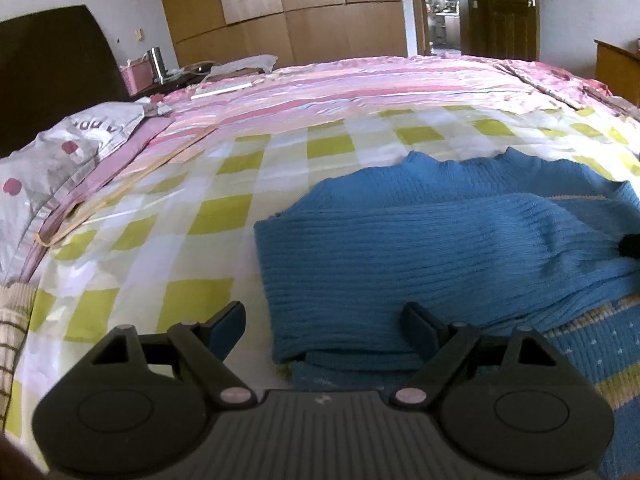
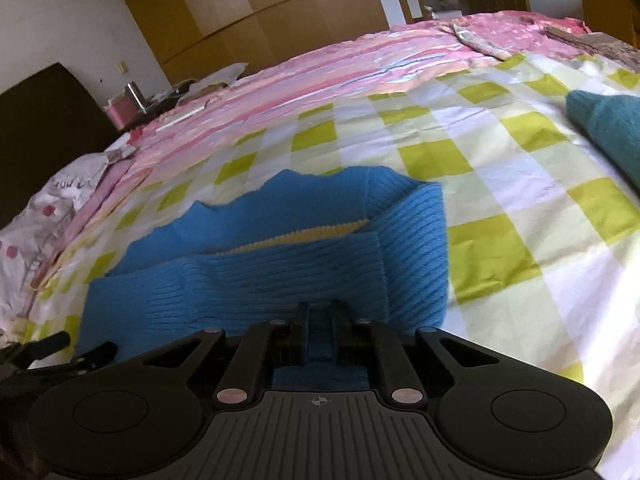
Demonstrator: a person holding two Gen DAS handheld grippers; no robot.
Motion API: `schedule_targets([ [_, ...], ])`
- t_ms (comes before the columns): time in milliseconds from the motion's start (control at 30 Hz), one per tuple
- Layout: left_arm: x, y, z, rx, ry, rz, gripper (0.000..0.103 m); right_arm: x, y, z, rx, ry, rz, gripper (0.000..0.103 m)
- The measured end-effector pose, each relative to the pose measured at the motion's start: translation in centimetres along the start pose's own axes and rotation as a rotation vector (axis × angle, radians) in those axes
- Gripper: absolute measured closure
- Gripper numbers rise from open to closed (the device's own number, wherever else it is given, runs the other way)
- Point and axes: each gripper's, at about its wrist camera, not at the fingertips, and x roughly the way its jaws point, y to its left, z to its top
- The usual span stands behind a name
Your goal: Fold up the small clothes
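Teal garment (image 2: pixel 612 128) lies well apart from the blue sweater (image 2: pixel 256 264).

Blue ribbed sweater (image 2: pixel 256 280), part-folded on bed

One blue sweater (image 1: pixel 420 248) lies on one bed (image 1: pixel 240 168), beside one teal garment (image 2: pixel 612 128). Two tools are in view: left tool (image 1: pixel 324 328), right tool (image 2: pixel 319 328). One pillow (image 1: pixel 52 160) sits at the head.
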Motion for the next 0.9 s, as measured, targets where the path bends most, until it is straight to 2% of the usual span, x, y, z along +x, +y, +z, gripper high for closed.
schedule_targets([
  [67, -0.6, -0.1, 0.3, 0.002, -0.007, 0.013, 0.013, -0.8, 0.4, 0.1, -0.005, -0.018, 0.006, 0.088],
  [167, -1.3, -0.4, 0.6, 0.005, -0.030, 0.007, 0.013, -1.6, 1.6, 0.2, -0.039, -0.046, 0.026, 0.088],
  [433, -0.7, -1.8, 1.2, 0.014, -0.030, 0.009, 0.013, 0.6, 5.0, 0.6, -0.072, -0.014, 0.084, 0.088],
  [500, -0.2, -1.8, 1.1, 0.017, -0.020, 0.010, 0.013, 1.4, 5.7, 0.6, -0.107, -0.001, 0.067, 0.088],
  [567, 0.6, -1.6, 0.8, 0.022, 0.002, 0.023, 0.012, 2.5, 5.5, 0.4, -0.118, 0.028, 0.026, 0.088],
  [600, 0.8, -1.3, 0.5, 0.015, 0.008, 0.021, 0.011, 2.8, 5.1, 0.3, -0.108, 0.040, 0.023, 0.092],
  [733, 0.8, -0.2, 0.1, -0.028, 0.013, -0.005, 0.011, 2.6, 4.0, -0.2, -0.082, 0.032, 0.044, 0.095],
  [867, 0.4, -0.2, 0.3, -0.031, 0.022, 0.011, 0.011, 2.2, 4.4, -0.3, -0.093, 0.036, 0.031, 0.094],
  [900, 0.0, -0.2, 0.3, -0.029, 0.016, 0.014, 0.011, 1.8, 4.6, -0.3, -0.094, 0.032, 0.032, 0.091],
])
